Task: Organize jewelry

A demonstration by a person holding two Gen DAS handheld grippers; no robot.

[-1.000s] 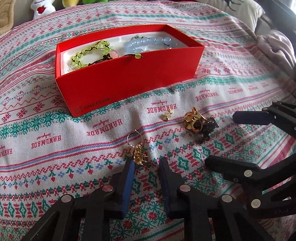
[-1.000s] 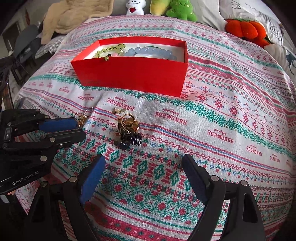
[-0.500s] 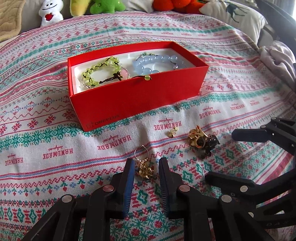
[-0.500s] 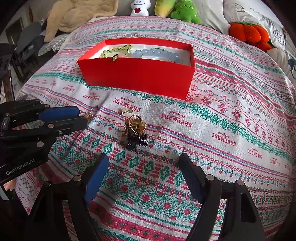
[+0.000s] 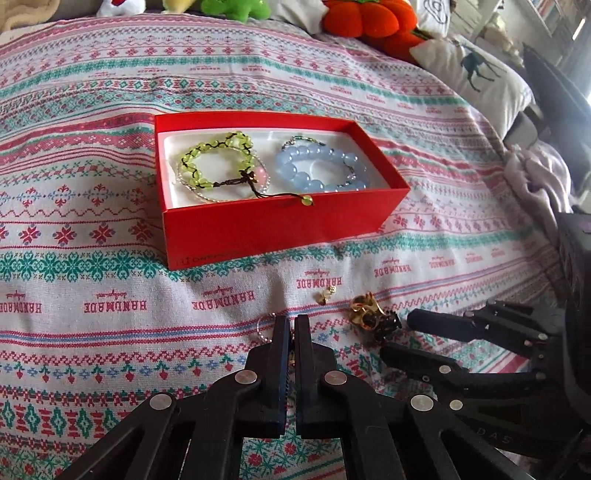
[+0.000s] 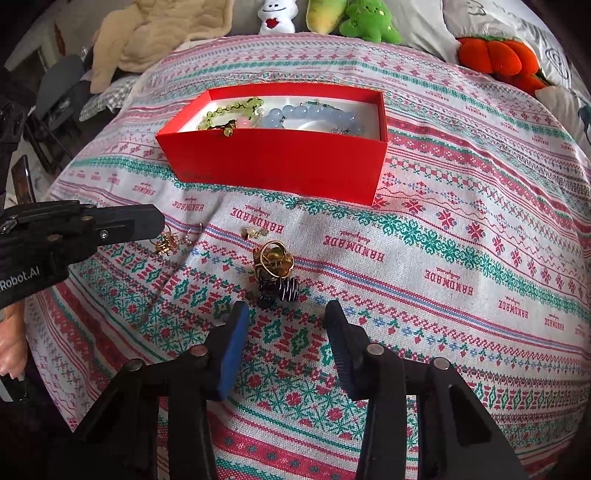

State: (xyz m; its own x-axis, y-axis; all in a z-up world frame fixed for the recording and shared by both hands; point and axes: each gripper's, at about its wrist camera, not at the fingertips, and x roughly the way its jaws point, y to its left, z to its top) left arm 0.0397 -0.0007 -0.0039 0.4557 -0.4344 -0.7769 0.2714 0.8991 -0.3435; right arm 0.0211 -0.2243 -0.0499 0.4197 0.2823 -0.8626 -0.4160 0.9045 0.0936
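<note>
L gripper [image 5: 291,325] pinches gold earring [image 6: 167,243]; R gripper [image 6: 286,314] spread, low.

Premises were a home bedroom — a bed under a knitted-pattern red, green and white blanket [image 6: 461,236], plush toys including a green star-shaped one [image 6: 369,22], a deer-print white pillow [image 5: 476,74] — all domestic.

The left gripper [image 5: 294,325] has its jaws nearly together over a gold earring [image 6: 167,243], hiding most of it in the left wrist view; only a thin wire hoop shows beside the fingers. A small gold piece [image 5: 325,294] on the patterned cloth [image 5: 110,258] is too small to identify. The gold and black cluster [image 6: 275,267] is a tangle whose separate pieces cannot be told apart. Faint lettering on the red box [image 5: 280,225] front is unreadable.
</note>
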